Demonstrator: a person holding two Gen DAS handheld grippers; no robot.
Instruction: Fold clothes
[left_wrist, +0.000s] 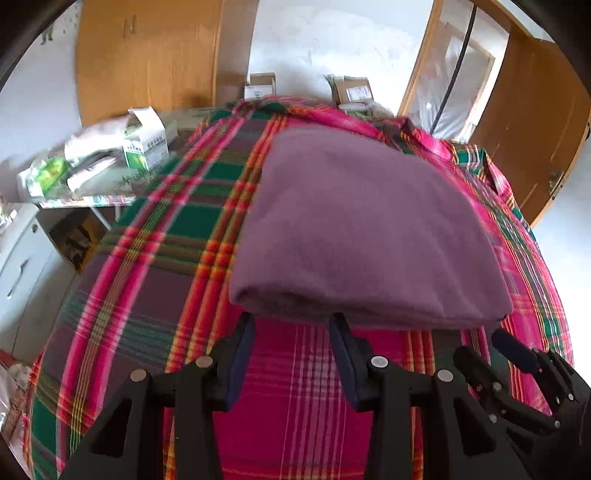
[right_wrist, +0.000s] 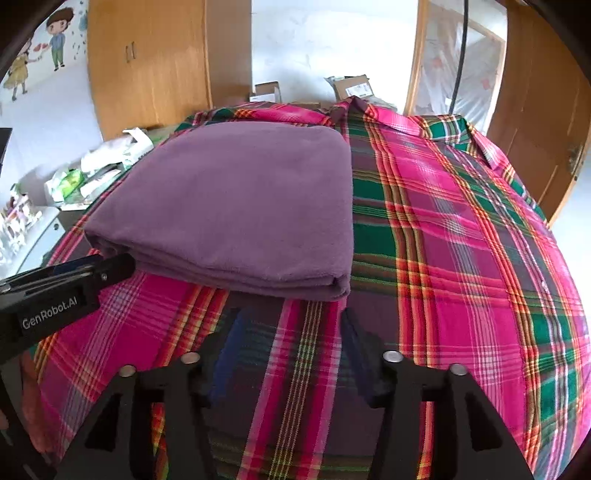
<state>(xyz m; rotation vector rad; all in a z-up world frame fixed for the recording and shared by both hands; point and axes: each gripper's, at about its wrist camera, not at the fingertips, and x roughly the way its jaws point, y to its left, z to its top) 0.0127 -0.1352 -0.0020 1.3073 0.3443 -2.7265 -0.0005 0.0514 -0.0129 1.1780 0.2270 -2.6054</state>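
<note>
Left wrist: the left tool (left_wrist: 291, 321) is open, empty, its tips at the near folded edge of the purple cloth (left_wrist: 354, 229), which lies folded on the plaid sheet (left_wrist: 177, 229). The right tool (left_wrist: 517, 350) shows at lower right.

Right wrist: the right tool (right_wrist: 288, 321) is open, empty, just short of the cloth's (right_wrist: 236, 206) near edge; boxes (right_wrist: 110, 162) lie left of the sheet (right_wrist: 443, 229)

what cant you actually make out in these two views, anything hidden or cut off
- What kind of garment the folded purple cloth is: its inner layers are hidden in both views.
- Left wrist view: its near edge is partly covered by the left gripper fingertips.
- Right wrist view: the right gripper fingers are blurred, though they stand apart.
- Printing on the green and white boxes: too small and blurred.
- The plaid sheet runs past the picture edges, so its full extent is unknown.
</note>
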